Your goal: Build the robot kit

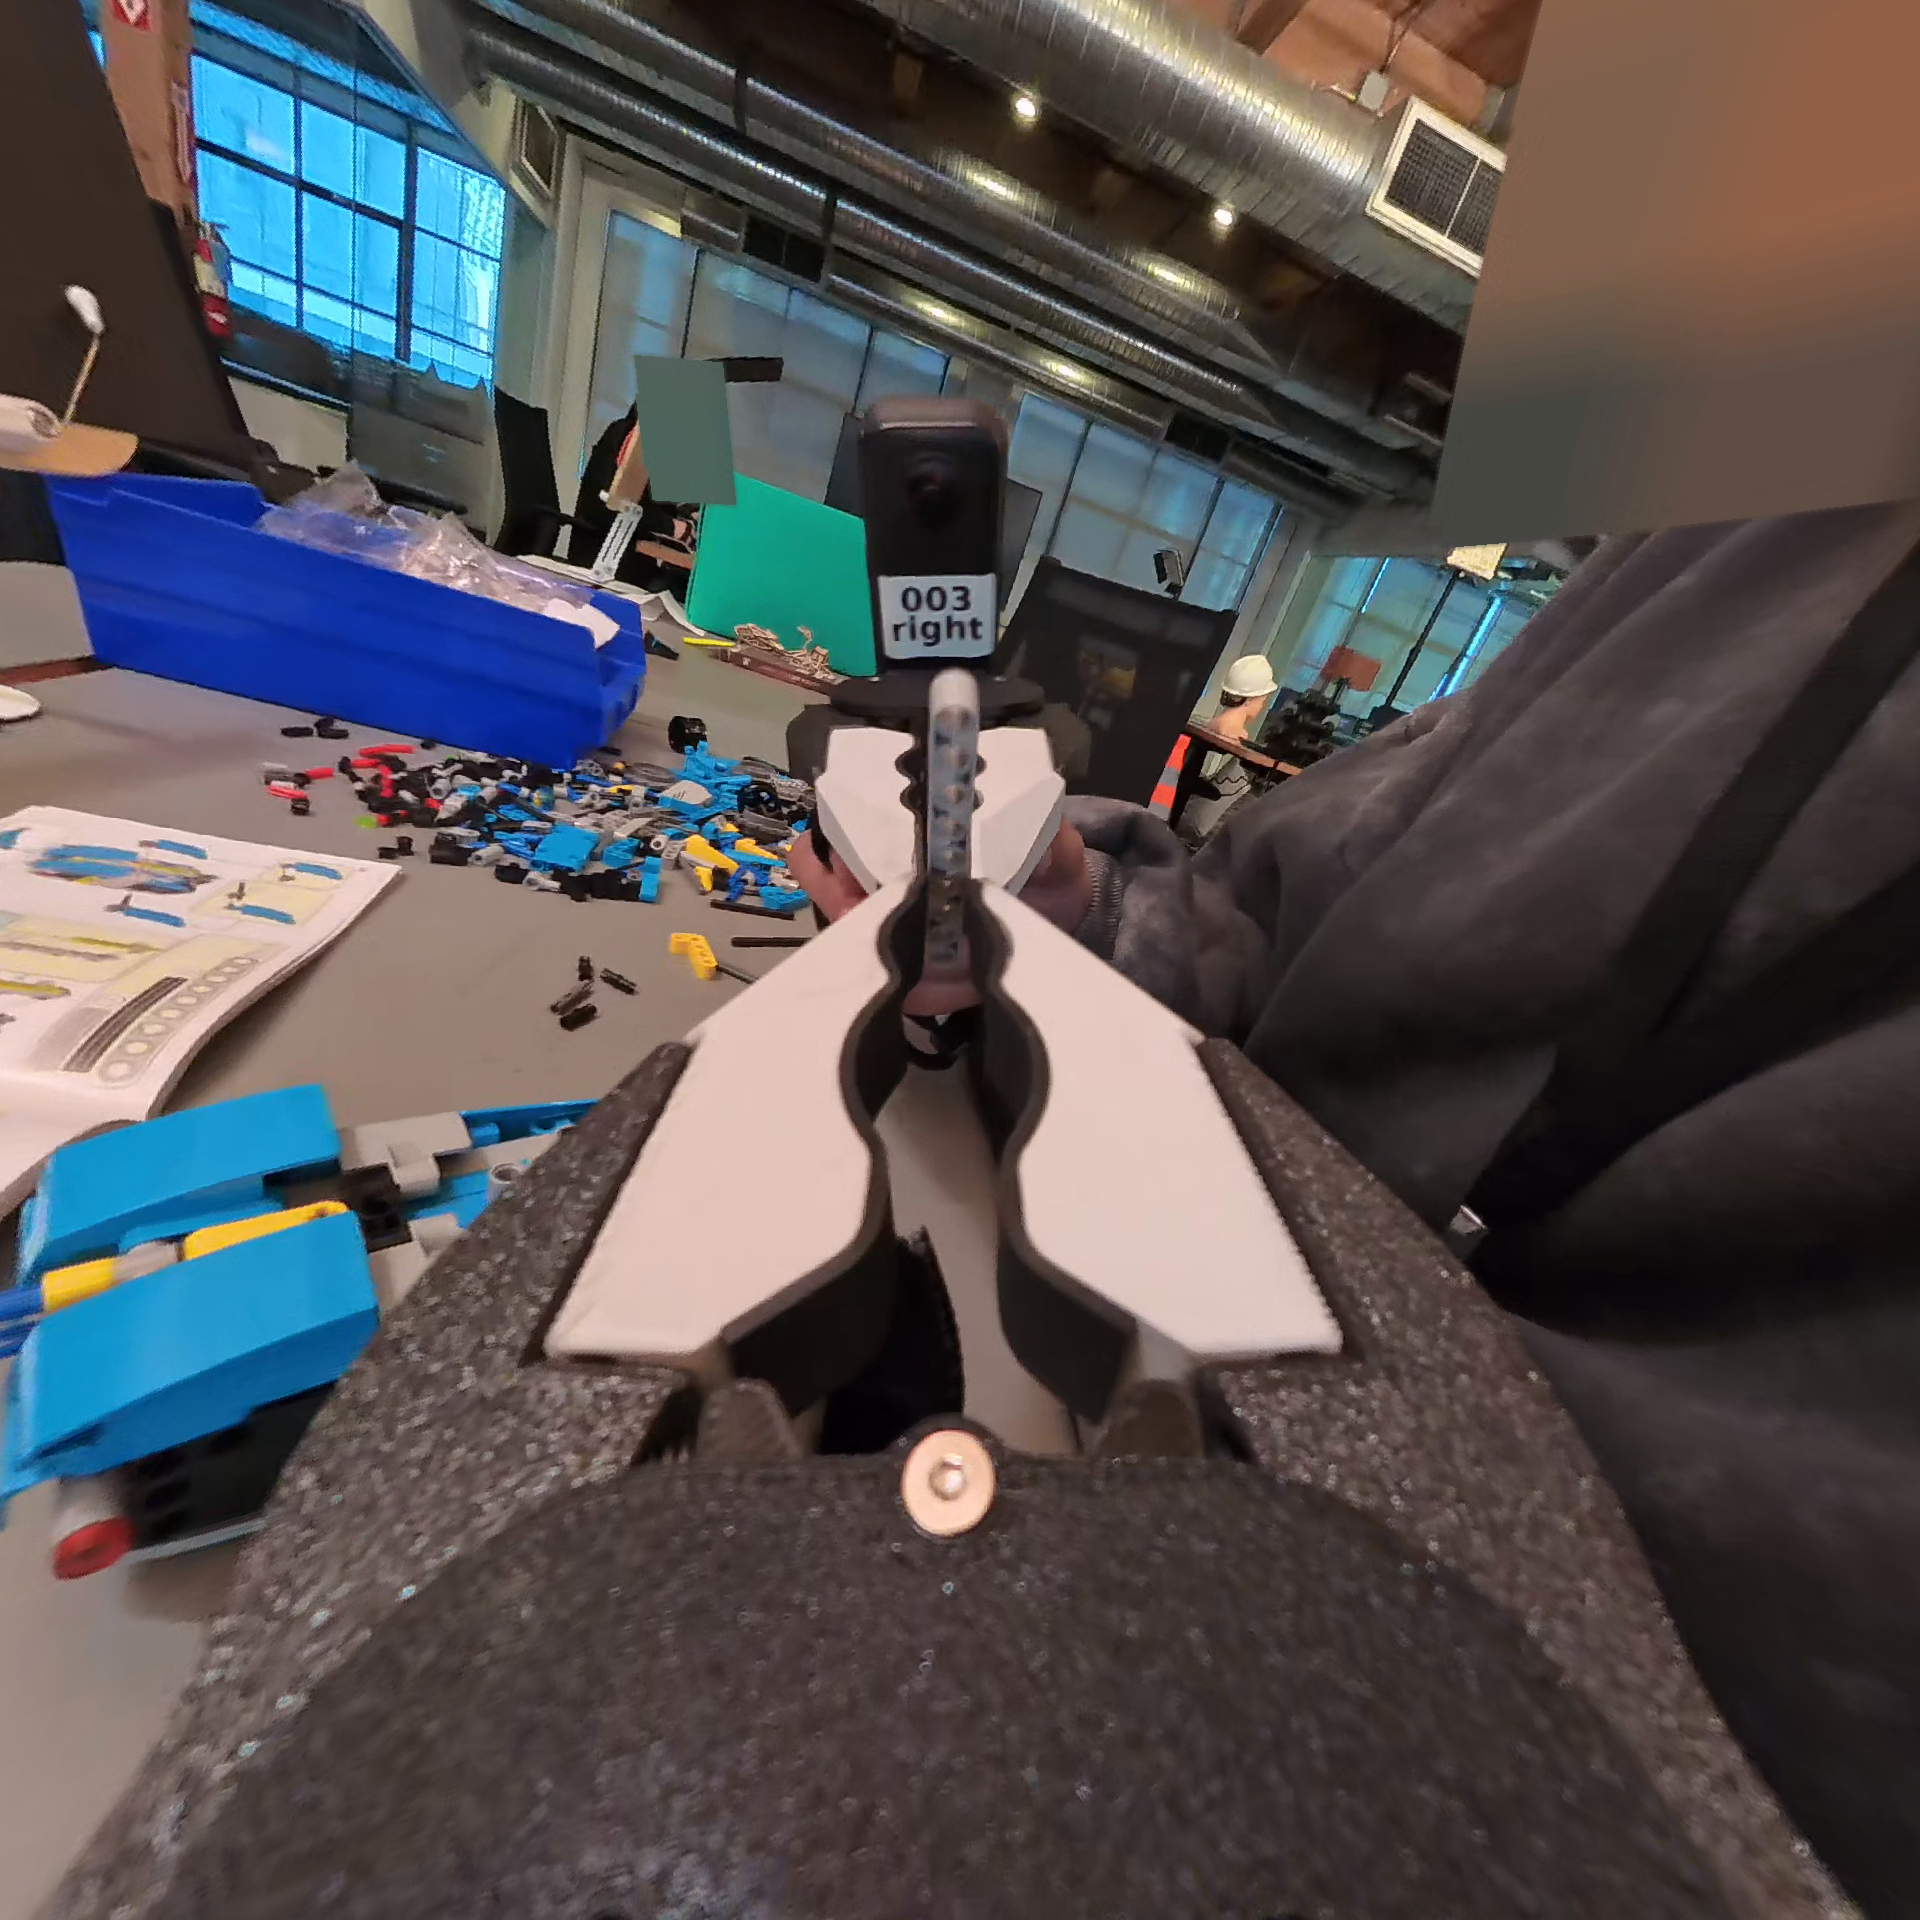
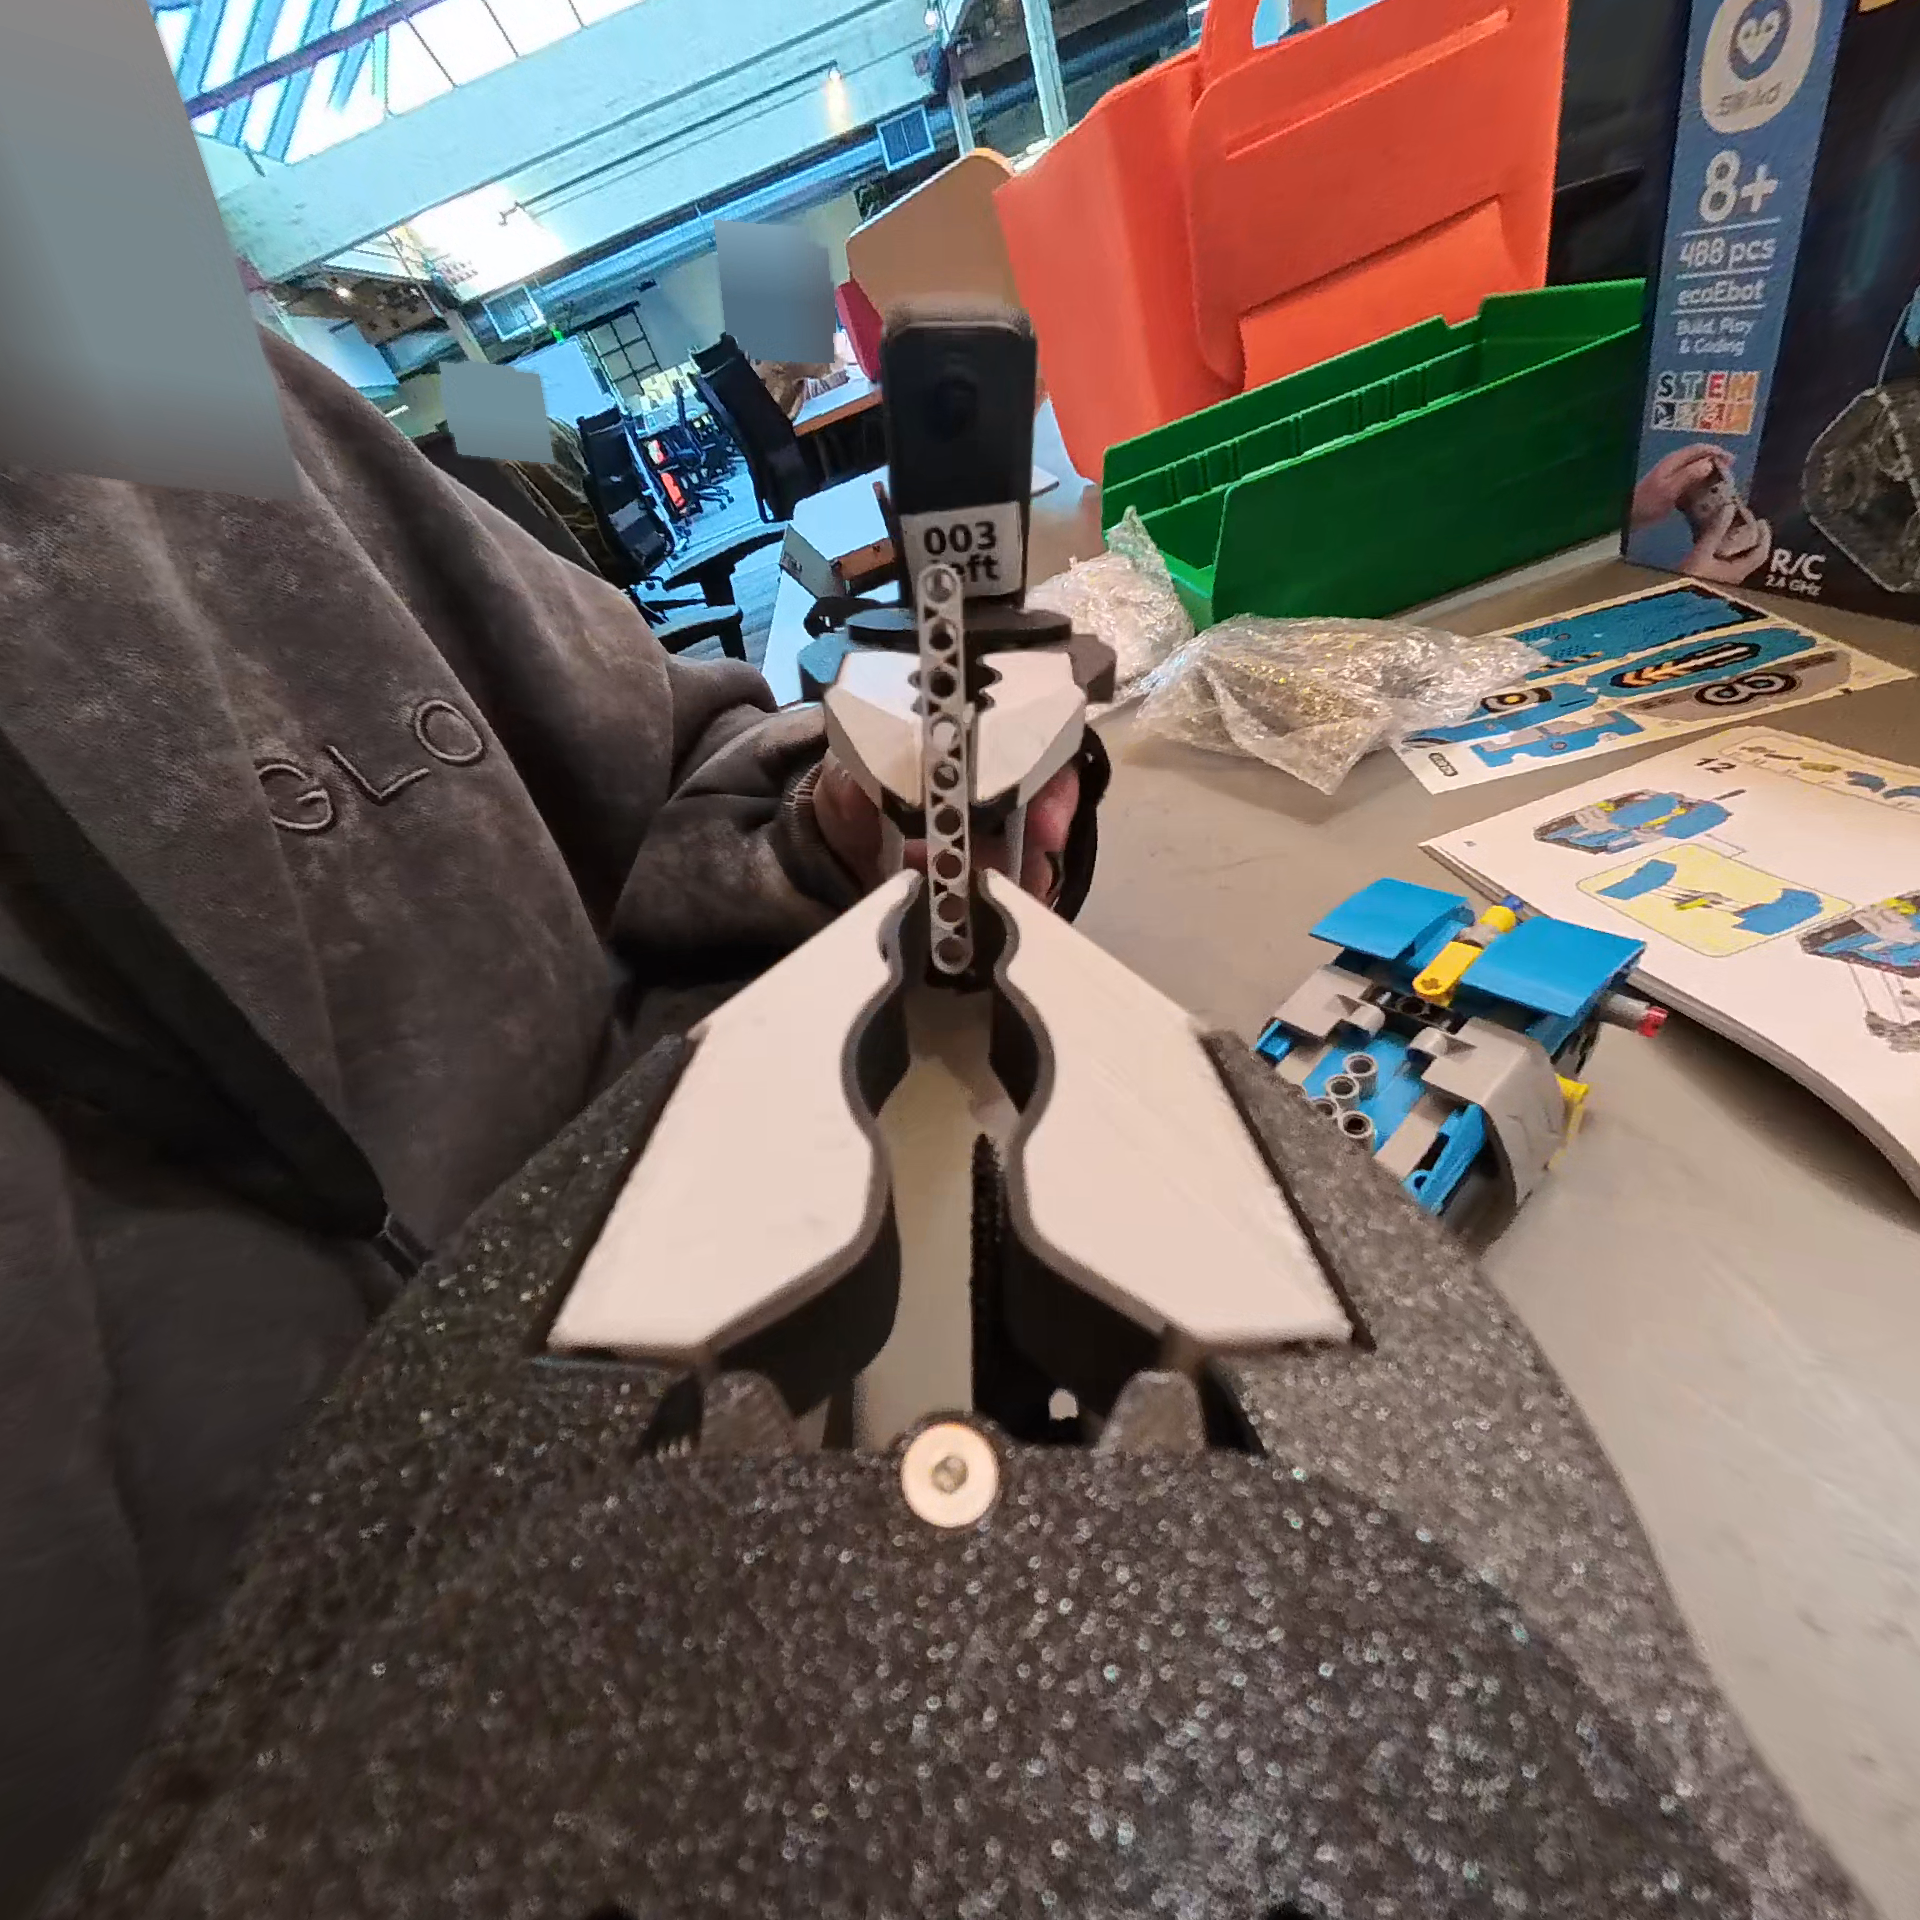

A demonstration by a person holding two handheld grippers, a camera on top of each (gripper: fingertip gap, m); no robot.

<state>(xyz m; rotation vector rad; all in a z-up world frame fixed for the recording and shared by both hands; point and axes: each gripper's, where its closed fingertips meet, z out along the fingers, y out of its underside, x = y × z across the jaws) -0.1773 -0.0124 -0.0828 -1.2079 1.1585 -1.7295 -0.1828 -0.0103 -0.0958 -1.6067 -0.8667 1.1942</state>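
Observation:
A long light-grey beam with a row of holes point(image 1: 951, 748) stands upright between my two grippers, which face each other tip to tip above the grey table point(image 1: 436, 977). My left gripper point(image 1: 940, 925) is shut on the beam's lower end. My right gripper point(image 2: 956, 935) is shut on the same beam point(image 2: 943, 727) from the other side. Each gripper shows in the other's view, the right one point(image 1: 940, 821) and the left one point(image 2: 951, 748), both held in a person's hands. A part-built blue, grey and yellow model point(image 2: 1455, 1029) sits on the table beside them; it also shows in the left wrist view point(image 1: 197, 1278).
A pile of loose small parts point(image 1: 623, 821) and a blue bin point(image 1: 343, 623) lie beyond an open instruction booklet point(image 1: 135, 945). The right wrist view shows the booklet point(image 2: 1766, 883), a sticker sheet point(image 2: 1642, 665), plastic bags point(image 2: 1299, 686), a green bin point(image 2: 1403, 499), orange bins point(image 2: 1299, 187) and a toy box point(image 2: 1787, 291).

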